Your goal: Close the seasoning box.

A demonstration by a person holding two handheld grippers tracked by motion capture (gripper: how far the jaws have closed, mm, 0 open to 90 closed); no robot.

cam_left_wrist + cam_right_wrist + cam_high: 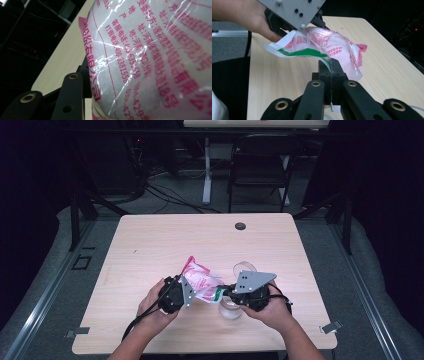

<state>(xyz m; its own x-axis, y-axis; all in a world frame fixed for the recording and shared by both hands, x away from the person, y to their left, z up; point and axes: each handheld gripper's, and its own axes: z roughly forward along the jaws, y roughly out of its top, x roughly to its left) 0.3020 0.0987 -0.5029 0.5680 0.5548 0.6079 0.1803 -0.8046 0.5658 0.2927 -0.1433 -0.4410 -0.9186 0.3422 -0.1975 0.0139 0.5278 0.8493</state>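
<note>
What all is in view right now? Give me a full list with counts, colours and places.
Bag: one, clear plastic with pink print and a green-edged end, held up over the table's near middle between both grippers.
Cup: one, clear, on the table behind the right gripper.
Tape roll: one, clear, looks like tape, on the table under the right gripper.
Table: one, light wood, centre.
Grommet: one, dark, far edge of the table.
Chair: one, black, beyond the table.
Left gripper: black with grey plate, shut on the bag's side.
Right gripper: black with grey plate, shut on the bag's green-edged end.
Hands: two, one on each gripper.
</note>
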